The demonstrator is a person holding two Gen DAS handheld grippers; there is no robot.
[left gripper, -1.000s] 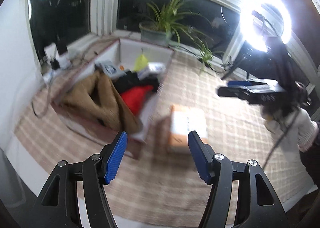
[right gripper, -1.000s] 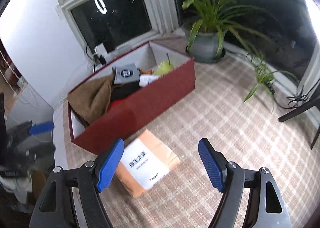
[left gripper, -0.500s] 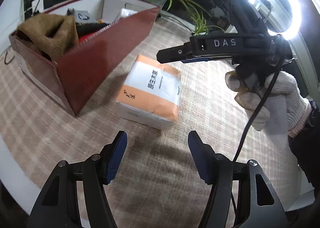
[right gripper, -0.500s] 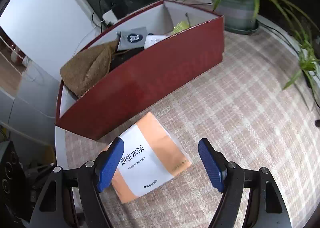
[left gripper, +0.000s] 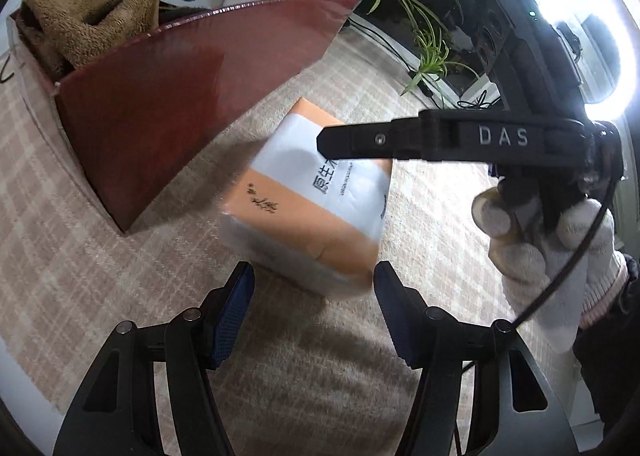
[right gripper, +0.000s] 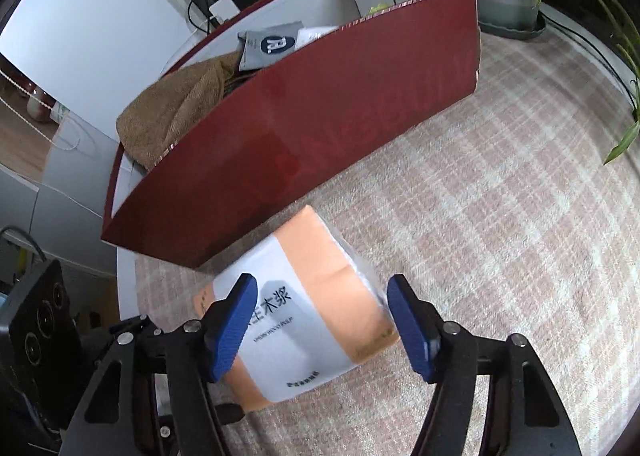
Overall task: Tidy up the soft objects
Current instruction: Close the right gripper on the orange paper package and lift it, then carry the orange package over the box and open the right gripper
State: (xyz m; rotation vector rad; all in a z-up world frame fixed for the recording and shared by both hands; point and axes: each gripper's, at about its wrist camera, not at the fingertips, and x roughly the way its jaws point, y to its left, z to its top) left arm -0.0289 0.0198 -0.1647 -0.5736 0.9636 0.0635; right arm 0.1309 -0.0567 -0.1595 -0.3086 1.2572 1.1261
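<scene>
Tissue pack (right gripper: 308, 312), orange and white soft wrap, lies flat on the checked mat (right gripper: 500, 216), just beside the long wall of the red box (right gripper: 320, 128) and outside it. Box already holds a brown towel (right gripper: 176, 112) at one end and a grey packet (right gripper: 272, 44) further in. Right gripper (right gripper: 320, 320): jaws wide, straddling the pack from above, blue pads (right gripper: 232, 320) either side of it, nothing gripped; contact cannot be confirmed. Left gripper (left gripper: 312, 304): jaws equally wide, empty, sitting just short of the pack's near edge (left gripper: 308, 192). Judged step: pick up the pack with the right gripper for transfer into the box. To do it well: lower until the pads sit at mid-height of the pack, centre across the short width, close gently since the wrap will compress and may slip. Lift clear of the box wall before moving across. Keep the left gripper back to avoid fouling the right.
</scene>
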